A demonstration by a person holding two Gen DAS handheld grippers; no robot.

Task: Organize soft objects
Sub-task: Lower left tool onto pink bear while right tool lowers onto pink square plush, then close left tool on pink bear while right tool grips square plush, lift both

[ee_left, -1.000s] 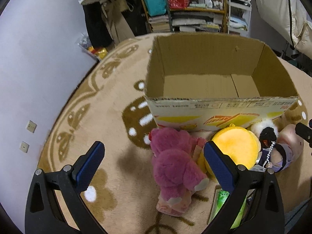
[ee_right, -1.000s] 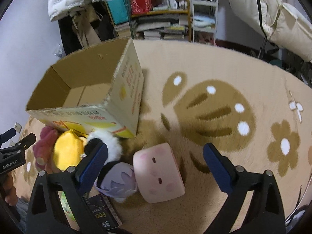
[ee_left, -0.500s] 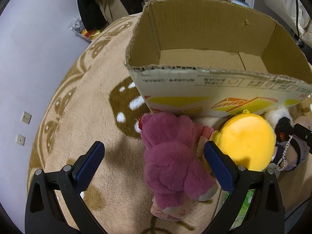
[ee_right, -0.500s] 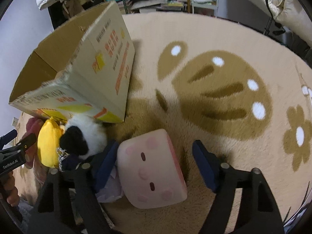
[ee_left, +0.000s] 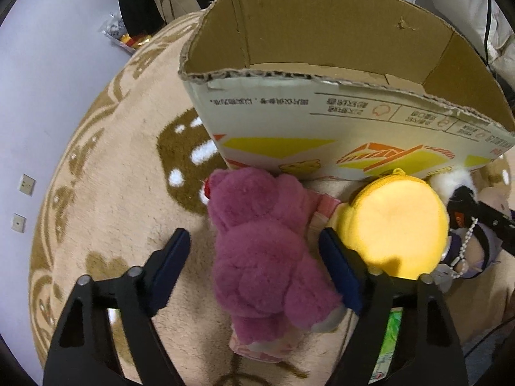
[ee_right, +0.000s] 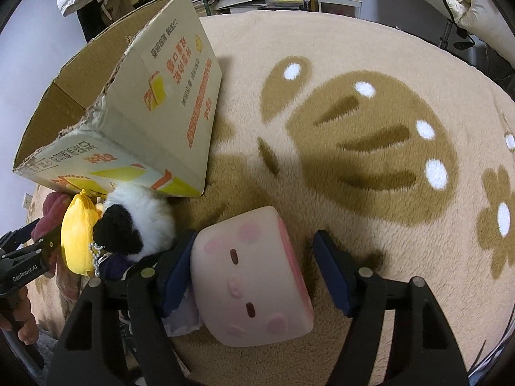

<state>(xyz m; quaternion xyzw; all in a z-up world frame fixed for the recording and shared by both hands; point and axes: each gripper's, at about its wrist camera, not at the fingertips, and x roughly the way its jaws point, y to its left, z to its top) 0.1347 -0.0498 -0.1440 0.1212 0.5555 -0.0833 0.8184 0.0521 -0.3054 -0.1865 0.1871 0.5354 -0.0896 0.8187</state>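
Plush toys lie on the rug (ee_right: pixel 370 48) against the cardboard box (ee_left: pixel 322 128). Left gripper (ee_left: pixel 254 265) jaws, just closing, straddle the magenta bear (ee_left: pixel 260 244), not yet pinching; right gripper (ee_right: pixel 254 268) jaws bracket the pink cube pillow (ee_right: pixel 248 276), one pad touching. Both look light and squashy; grip mid-body. Bear's long axis points headfirst toward the box.

Patterned rug (ee_right: pixel 370 64) under cardboard box (ee_left: pixel 322 122), plush toys (ee_left: pixel 264 251)

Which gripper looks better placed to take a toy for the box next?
Probably both: left gripper brackets the pink bear, right gripper the pink cube. Both have been closing; gaps remain.
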